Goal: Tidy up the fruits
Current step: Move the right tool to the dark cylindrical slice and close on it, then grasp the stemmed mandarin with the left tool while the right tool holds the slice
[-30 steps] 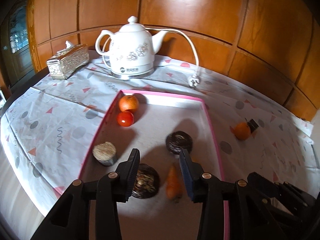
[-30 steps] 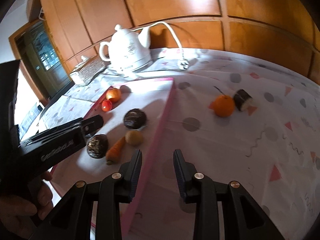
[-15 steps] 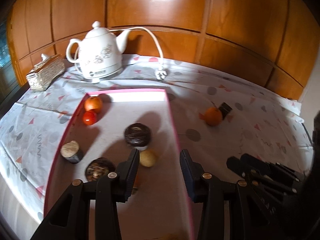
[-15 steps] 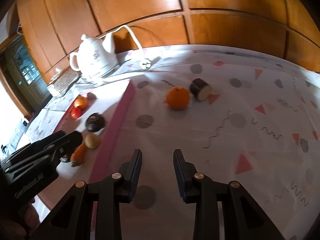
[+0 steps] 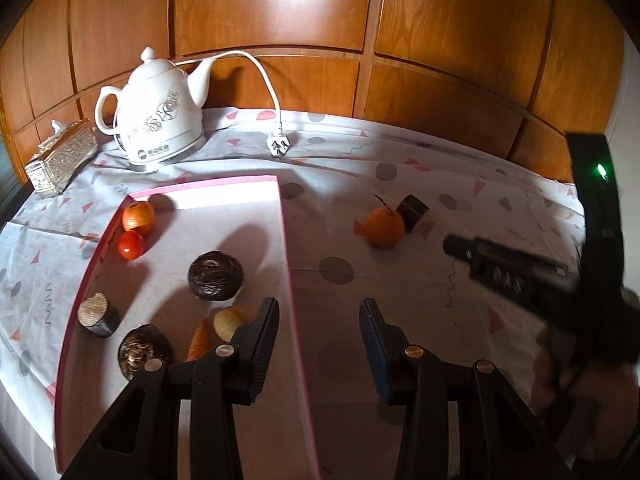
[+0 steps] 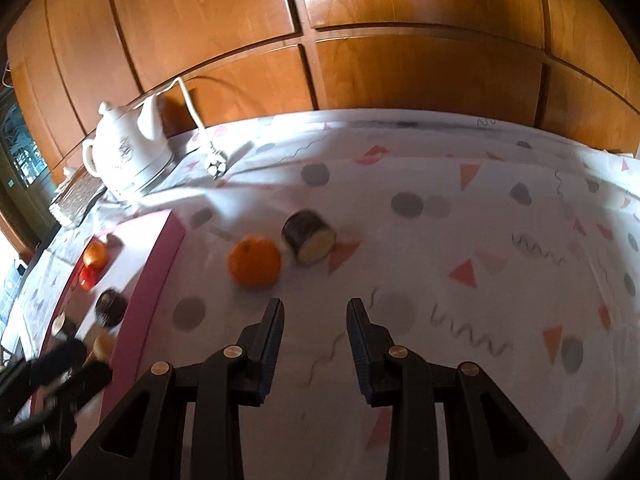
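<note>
A loose orange (image 5: 385, 227) (image 6: 254, 261) lies on the patterned cloth to the right of the pink-rimmed tray (image 5: 286, 248). A dark cut cylinder (image 5: 414, 210) (image 6: 310, 236) lies against it. Inside the tray are another orange (image 5: 138, 216), a tomato (image 5: 131, 245), a dark round fruit (image 5: 216, 275), a carrot (image 5: 199, 340), a small yellow fruit (image 5: 228, 320) and two more dark pieces. My left gripper (image 5: 319, 308) hangs open over the tray's right rim, holding nothing. My right gripper (image 6: 315, 306) is open and empty over bare cloth, just short of the loose orange.
A white kettle (image 5: 160, 120) stands at the back left, its cord and plug (image 5: 276, 146) trailing onto the cloth. A silver tissue box (image 5: 60, 156) sits at the far left. Wood panelling closes off the back of the table.
Both grippers have moved to the right. The left one went from over the tray's fruit to its right rim. The right one left the tray edge and came close to the loose orange.
</note>
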